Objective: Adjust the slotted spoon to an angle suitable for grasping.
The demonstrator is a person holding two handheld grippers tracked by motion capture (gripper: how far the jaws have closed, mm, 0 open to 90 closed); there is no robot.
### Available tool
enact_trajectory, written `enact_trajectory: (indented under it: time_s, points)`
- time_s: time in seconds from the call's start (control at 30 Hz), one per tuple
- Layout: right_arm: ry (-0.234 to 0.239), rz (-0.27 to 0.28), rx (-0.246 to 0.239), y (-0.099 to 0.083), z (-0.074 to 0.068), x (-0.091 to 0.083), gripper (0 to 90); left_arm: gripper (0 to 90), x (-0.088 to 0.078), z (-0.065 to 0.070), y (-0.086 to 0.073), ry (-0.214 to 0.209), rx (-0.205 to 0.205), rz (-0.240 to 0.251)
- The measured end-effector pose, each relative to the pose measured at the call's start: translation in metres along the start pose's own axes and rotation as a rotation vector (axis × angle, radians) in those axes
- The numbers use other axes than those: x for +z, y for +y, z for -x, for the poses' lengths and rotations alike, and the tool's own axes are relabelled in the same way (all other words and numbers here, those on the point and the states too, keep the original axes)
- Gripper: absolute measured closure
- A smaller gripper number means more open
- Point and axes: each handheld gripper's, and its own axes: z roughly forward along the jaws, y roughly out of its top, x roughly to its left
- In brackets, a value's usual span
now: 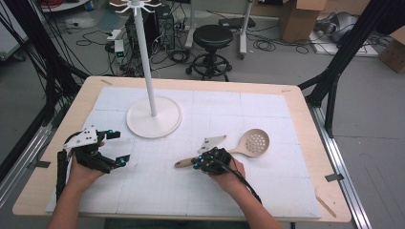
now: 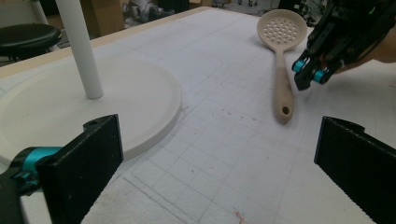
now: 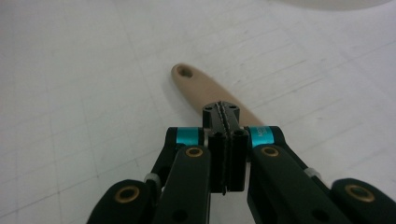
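Jaws of the right gripper are pressed together above the slotted spoon handle, nothing pinched; the left gripper, at nine o'clock, is held spread, apparently awaiting a handover.

High view is looking forward and down from above my side of the white gridded mat. My left gripper camera is riding low, looking across the mat. My right gripper camera is sitting very close. All three are sharing the beige perforated wooden-handled spoon.
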Motion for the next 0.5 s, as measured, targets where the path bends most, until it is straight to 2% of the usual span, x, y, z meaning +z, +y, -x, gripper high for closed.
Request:
enact_trajectory:
  time_s: [0.07,0.1,0.17,0.2,0.27,0.3,0.33,0.37,0.4,0.5]
  points:
    - [-0.012,-0.041,-0.020,-0.002,0.000,0.009,90.0,1.7,0.000,0.000,0.000,-0.001,0.000,0.001]
    - [-0.012,-0.041,-0.020,-0.002,0.000,0.009,90.0,1.7,0.000,0.000,0.000,-0.001,0.000,0.001]
    - [-0.015,-0.028,0.002,-0.002,0.003,0.011,90.0,1.7,-0.001,0.000,0.000,0.002,-0.001,0.004]
    - [-0.041,-0.035,0.008,-0.003,0.007,0.012,90.0,1.7,-0.001,0.000,0.000,0.001,0.000,0.004]
    - [-0.050,-0.031,0.038,-0.004,0.012,0.012,90.0,1.7,-0.001,0.000,0.000,0.001,0.001,0.002]
    - [-0.050,-0.031,0.038,-0.004,0.012,0.012,90.0,1.7,-0.001,0.000,0.000,0.001,0.001,0.002]
    - [-0.069,-0.021,0.061,-0.005,0.017,0.012,90.0,1.7,-0.001,0.000,0.000,0.000,0.002,0.004]
    - [-0.069,-0.021,0.061,-0.005,0.017,0.012,90.0,1.7,-0.001,0.000,0.000,0.000,0.002,0.004]
    - [-0.090,-0.020,0.078,-0.006,0.021,0.011,90.0,1.7,0.000,0.000,0.000,-0.001,0.000,0.002]
    - [-0.076,-0.012,0.095,-0.007,0.025,0.011,90.0,1.7,0.000,0.000,0.000,0.000,-0.001,0.002]
